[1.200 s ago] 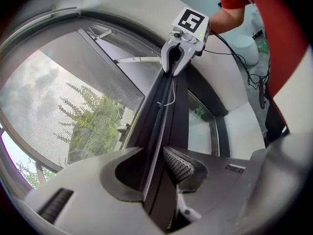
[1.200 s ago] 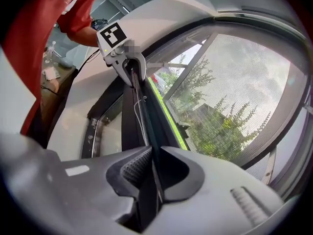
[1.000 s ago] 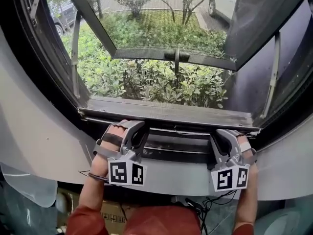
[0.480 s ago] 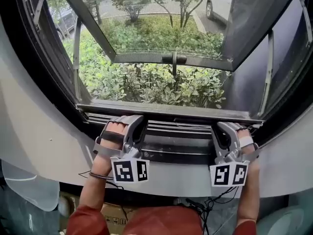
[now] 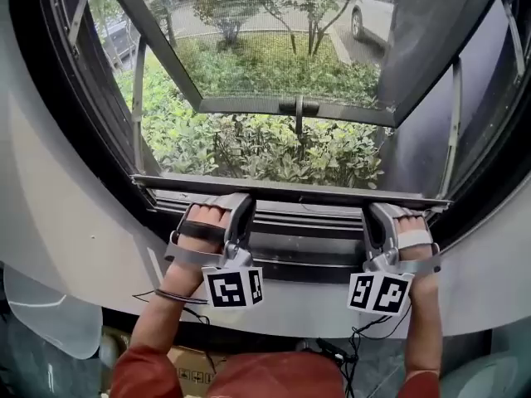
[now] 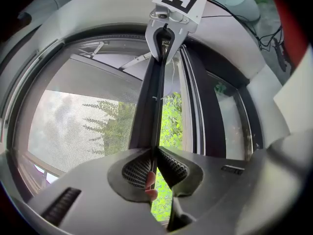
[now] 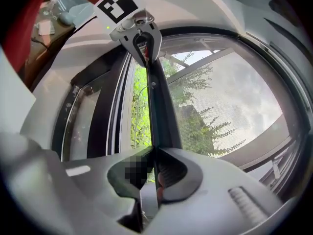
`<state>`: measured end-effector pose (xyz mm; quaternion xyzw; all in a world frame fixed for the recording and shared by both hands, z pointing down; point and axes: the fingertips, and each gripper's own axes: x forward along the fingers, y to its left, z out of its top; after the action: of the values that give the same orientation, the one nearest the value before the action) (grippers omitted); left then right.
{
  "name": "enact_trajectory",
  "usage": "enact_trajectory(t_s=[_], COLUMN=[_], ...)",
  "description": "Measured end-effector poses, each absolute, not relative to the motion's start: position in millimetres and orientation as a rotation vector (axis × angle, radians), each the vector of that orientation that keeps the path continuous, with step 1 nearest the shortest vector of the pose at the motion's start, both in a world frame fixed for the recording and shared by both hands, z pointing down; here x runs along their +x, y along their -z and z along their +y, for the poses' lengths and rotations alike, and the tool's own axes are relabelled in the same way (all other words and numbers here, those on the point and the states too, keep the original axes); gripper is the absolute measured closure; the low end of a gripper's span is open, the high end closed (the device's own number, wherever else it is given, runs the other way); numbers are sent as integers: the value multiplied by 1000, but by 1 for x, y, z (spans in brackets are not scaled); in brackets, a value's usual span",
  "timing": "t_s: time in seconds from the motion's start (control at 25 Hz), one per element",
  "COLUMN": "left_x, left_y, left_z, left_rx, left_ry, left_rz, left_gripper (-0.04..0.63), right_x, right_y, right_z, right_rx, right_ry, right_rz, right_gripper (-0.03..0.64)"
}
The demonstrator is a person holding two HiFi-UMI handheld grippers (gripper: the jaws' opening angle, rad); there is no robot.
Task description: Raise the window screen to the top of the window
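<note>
Two handheld grippers clamp the lower edge of a window screen [image 6: 78, 126] as a person in red sleeves [image 5: 145, 371] stands at an open window. The left gripper [image 5: 232, 199] and the right gripper [image 5: 383, 210] sit well apart on the screen's bottom bar [image 5: 299, 187], one towards each end, with both pointing nearly level at the opening. Each gripper's own camera shows a thin lip of the bar caught between its ribbed pads [image 6: 134, 168]. The jaws of both are closing on that lip, with the pads already pressed against it.

The bar lies low in the window, just above the dark sill tracks [image 5: 307, 226], and a narrow strip of greenery shows in the gap beneath it. Seen along the bar from either gripper, the grey mesh stretches away on its upper side, with trees and sky showing faintly through it.

Beyond the bar, an outer window panel [image 5: 297, 106] tilts outward over leafy bushes [image 5: 274, 148]. A pale car [image 5: 377, 11] is parked at the top right of the head view. The marker cubes [image 5: 234, 288] on the grippers face the head camera, in front of the curved white wall [image 5: 50, 222] below the window.
</note>
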<state>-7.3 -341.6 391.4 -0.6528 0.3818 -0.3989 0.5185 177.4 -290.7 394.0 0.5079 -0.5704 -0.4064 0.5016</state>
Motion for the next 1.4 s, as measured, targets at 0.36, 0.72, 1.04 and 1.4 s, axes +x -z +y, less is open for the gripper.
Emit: enact_trajectory(t_s=[0.36,0.72,1.04,1.4], left_x=[-7,-7,-6,-5], left_y=[-390,-339,-275,-259], left_z=[-343,-343,-343,-339], left_rx=[-1490,-1439,-1371,-1301], left_ry=[1023,914,847,799], left_rz=[922,983,1025,1061], left_gripper=[552,552,552,552], right_x=[176,177,178,178], right_y=[-394,-344,-279,-262], right_z=[-293,-294,-295,-291], right_rx=[1252,1346,1386,1406], right_ry=[992,1107,1187,1257], right_rz=[-1194,-1143,-1086,-1020], right_gripper=[577,577,575,574])
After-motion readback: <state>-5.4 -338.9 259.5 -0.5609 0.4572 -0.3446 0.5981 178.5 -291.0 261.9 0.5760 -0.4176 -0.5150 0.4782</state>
